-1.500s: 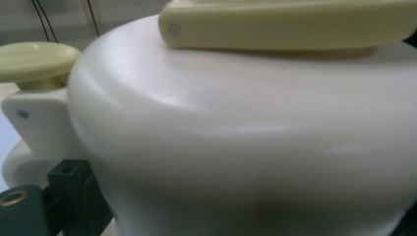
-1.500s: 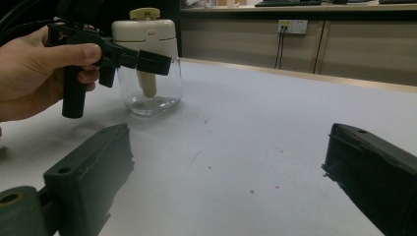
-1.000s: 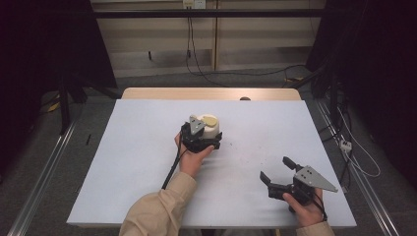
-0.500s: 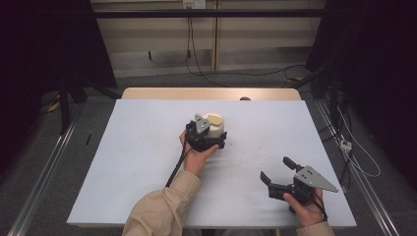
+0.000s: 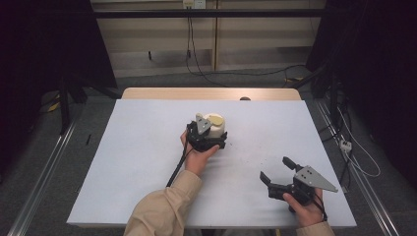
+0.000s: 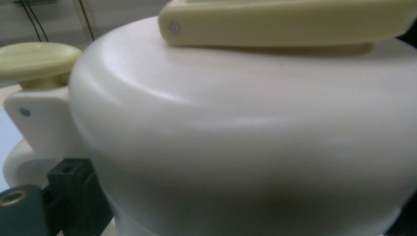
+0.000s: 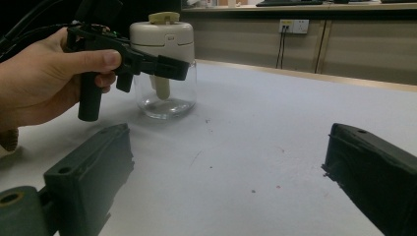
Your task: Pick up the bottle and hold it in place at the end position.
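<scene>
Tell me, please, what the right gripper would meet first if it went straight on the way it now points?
Probably nothing soon: the right gripper, jaws open, faces bare table. The jar and left gripper stand off to one side of that line.

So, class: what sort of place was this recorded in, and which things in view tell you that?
Probably a lab or recording workspace, not a home. A white-covered table stands between dark curtains, cables trail over the floor, and the person holds camera-fitted grippers, the left gripper at a white-lidded glass jar.

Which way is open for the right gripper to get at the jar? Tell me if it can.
Probably yes: the right gripper stands open, with bare table between it and the jar. The left gripper already sits against the jar's near side.
</scene>
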Demonstrator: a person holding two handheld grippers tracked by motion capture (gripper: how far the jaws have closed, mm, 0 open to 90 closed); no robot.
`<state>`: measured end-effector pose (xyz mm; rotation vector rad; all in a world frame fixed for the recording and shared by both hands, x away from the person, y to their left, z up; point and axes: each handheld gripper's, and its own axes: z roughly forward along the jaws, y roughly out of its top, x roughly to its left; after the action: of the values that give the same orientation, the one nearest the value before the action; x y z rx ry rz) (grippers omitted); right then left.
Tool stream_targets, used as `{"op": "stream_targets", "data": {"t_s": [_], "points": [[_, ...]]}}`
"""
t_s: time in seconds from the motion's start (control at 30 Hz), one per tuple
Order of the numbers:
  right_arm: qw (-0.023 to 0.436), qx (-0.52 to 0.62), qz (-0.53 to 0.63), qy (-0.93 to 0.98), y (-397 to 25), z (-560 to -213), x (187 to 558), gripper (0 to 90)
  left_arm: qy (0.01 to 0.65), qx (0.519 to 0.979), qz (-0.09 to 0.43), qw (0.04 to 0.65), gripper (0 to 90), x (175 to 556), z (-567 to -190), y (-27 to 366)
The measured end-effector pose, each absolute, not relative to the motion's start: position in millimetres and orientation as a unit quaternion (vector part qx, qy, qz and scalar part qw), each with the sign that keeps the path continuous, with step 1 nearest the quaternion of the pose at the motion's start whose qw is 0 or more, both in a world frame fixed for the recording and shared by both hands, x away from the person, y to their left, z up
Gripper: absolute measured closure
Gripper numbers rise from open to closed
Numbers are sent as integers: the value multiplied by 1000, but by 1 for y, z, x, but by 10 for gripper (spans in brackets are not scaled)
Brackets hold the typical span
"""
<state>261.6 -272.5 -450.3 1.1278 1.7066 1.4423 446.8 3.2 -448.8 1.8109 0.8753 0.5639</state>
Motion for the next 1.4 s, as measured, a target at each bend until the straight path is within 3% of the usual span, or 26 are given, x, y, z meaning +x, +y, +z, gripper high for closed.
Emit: {"op": "stream_targets", "data": {"t_s": [1.4], "points": [[296,445,528,660,-255,-445,302,43,340,742,238,526,51,444,-459,11]]}}
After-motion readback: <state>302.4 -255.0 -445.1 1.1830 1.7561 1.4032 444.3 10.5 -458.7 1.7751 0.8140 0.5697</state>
